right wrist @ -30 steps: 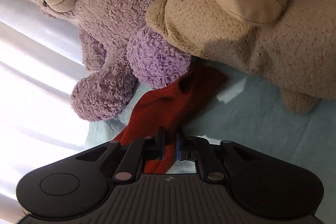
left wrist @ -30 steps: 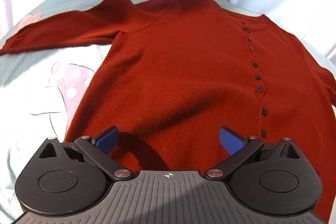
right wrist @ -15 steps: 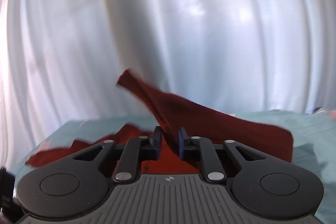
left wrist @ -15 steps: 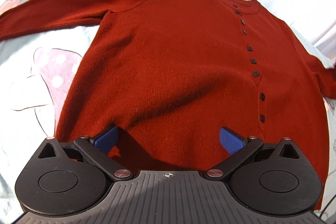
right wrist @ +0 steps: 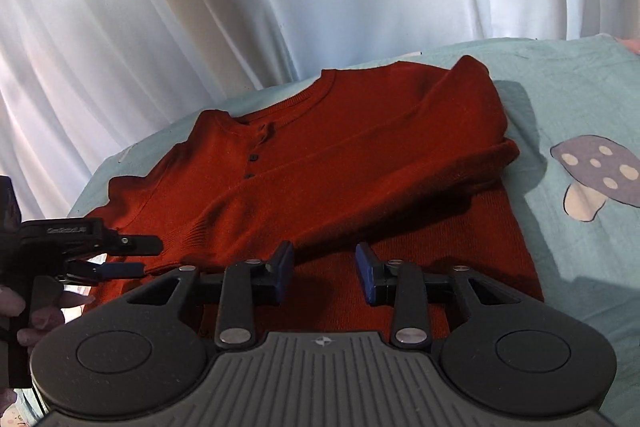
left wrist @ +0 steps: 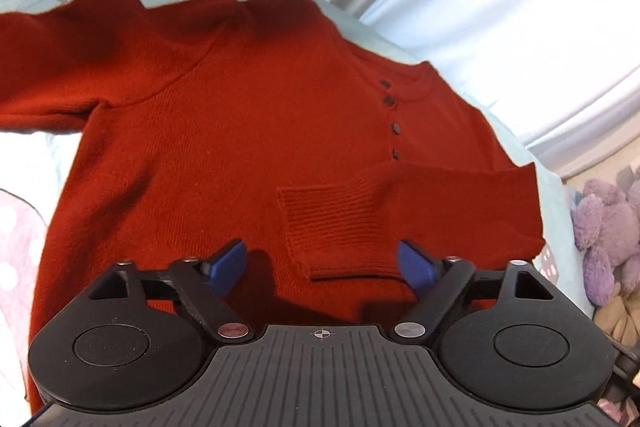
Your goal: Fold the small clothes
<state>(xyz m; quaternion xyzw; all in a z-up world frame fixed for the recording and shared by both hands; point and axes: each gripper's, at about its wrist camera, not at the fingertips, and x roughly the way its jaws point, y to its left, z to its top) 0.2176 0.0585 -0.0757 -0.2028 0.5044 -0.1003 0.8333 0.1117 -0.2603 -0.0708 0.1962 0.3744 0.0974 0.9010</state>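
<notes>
Left gripper (left wrist: pixel 322 267): black moulded body, ribbed grey centre panel with small crosshair mark; two round black discs at either side, triangular cut-outs in outer links. Silver rivets at link pivots, smaller silver screw heads at outer joints. Blue pads (left wrist: pixel 228 265) on black finger arms

Right gripper (right wrist: pixel 324 273): same build; ribbed grey panel with star-like mark, black discs, silver rivets, blue rectangular pads (right wrist: pixel 366 277) on black brackets

Left gripper seen side-on in right wrist view (right wrist: pixel 112 255): black housing, faint pale lettering on top bar, not readable; single small screw near tip; blue pad on lower finger. Fingertips (right wrist: pixel 38 319) of hand wrapped round black handle; no sleeve visible
</notes>
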